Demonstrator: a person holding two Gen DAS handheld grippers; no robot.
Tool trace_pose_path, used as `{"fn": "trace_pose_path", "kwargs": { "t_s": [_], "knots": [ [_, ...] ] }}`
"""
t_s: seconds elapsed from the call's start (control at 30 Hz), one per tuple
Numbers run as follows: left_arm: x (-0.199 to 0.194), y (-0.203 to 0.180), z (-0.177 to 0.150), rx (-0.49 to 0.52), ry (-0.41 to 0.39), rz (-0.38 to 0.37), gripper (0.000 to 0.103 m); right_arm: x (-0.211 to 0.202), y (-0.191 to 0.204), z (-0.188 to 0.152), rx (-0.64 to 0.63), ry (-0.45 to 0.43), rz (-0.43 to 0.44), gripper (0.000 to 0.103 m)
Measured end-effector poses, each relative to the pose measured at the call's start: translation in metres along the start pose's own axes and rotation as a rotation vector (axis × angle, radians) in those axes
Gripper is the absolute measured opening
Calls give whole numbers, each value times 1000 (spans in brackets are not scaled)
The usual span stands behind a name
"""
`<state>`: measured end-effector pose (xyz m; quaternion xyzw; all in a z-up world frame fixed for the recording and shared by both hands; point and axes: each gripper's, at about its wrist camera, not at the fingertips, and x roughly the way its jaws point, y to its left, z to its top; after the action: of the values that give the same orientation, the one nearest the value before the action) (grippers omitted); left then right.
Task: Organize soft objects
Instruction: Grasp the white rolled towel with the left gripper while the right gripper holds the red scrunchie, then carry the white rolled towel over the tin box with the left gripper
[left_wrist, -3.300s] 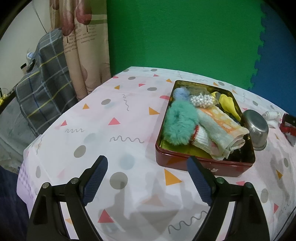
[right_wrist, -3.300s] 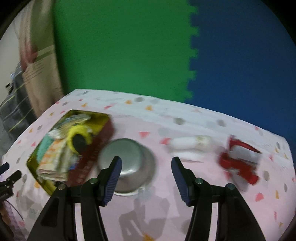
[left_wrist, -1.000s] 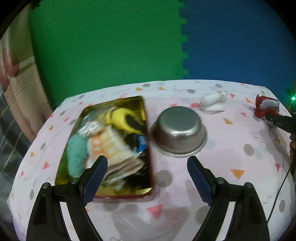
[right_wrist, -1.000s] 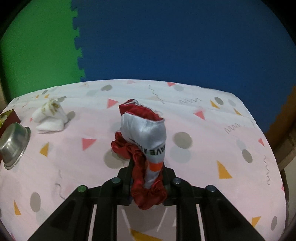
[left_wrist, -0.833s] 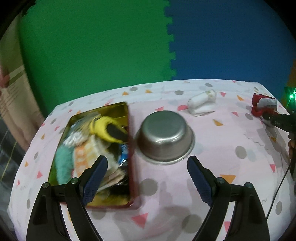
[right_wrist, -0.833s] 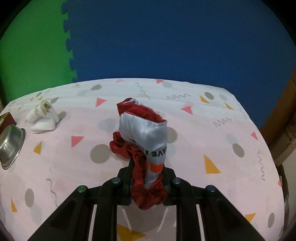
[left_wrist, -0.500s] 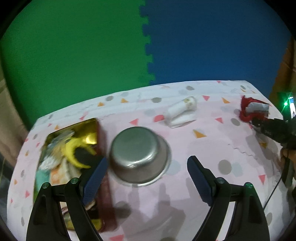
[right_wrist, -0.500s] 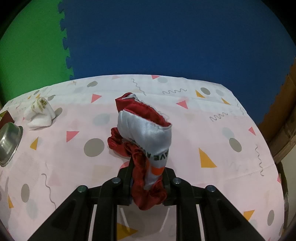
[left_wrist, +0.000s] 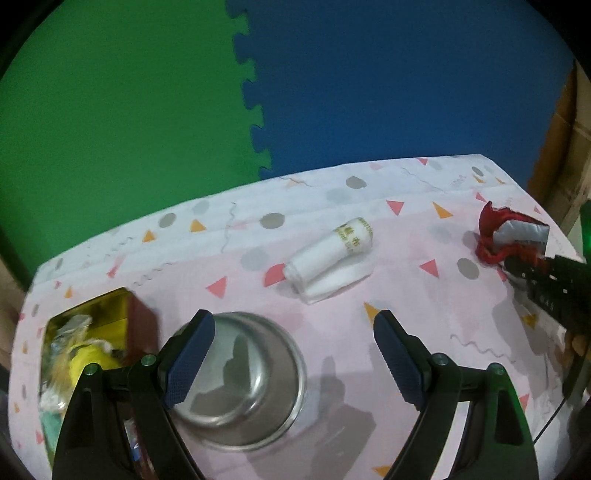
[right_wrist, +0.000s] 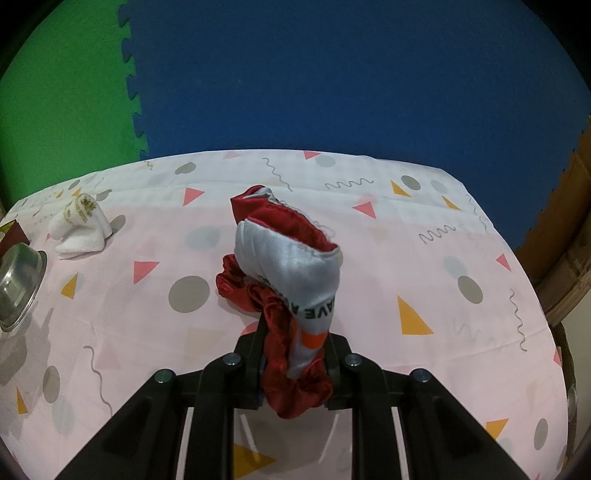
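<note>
My right gripper (right_wrist: 295, 350) is shut on a red and silver satin cloth (right_wrist: 291, 266), which bulges above the jaws over the table's right part; the same cloth (left_wrist: 511, 234) and gripper (left_wrist: 517, 264) show at the right edge of the left wrist view. A rolled white towel (left_wrist: 332, 254) lies on the patterned tablecloth ahead of my left gripper (left_wrist: 291, 362), which is open and holds nothing. The towel (right_wrist: 79, 225) also appears far left in the right wrist view. A red tin (left_wrist: 142, 317) packed with soft items sits at the lower left.
An upturned steel bowl (left_wrist: 240, 380) stands just under my left fingers, beside the tin. Green and blue foam mats form the back wall. A brown cardboard box (right_wrist: 561, 266) stands past the table's right edge. A hand (left_wrist: 572, 343) shows at the right rim.
The left gripper has swept to the right: the tin slid toward the left edge, and the bowl and white towel now sit ahead of it. The right gripper keeps its grip on the cloth, nearly still.
</note>
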<state>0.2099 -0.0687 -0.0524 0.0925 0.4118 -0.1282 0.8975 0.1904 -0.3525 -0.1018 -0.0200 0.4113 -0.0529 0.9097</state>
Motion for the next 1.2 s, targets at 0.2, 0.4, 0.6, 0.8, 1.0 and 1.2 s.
{"fn": "trace_pose_path", "kwargs": {
  "t_s": [0.2, 0.4, 0.6, 0.8, 1.0, 1.2],
  "knots": [
    [26, -5, 14, 25, 42, -33, 86, -1, -2, -1, 14, -1, 8, 20],
    [52, -1, 27, -9, 93, -52, 86, -1, -2, -1, 18, -1, 13, 20],
    [73, -9, 36, 19, 153, -64, 86, 1, -3, -1, 18, 4, 19, 20],
    [83, -5, 37, -45, 183, -113, 56, 1, -3, 0, 20, 5, 20, 20],
    [90, 1, 30, -98, 231, -128, 13, 0, -2, -1, 20, 4, 17, 20],
    [83, 0, 27, -104, 223, -127, 8, 0, -2, -1, 23, 7, 21, 20]
  ]
}}
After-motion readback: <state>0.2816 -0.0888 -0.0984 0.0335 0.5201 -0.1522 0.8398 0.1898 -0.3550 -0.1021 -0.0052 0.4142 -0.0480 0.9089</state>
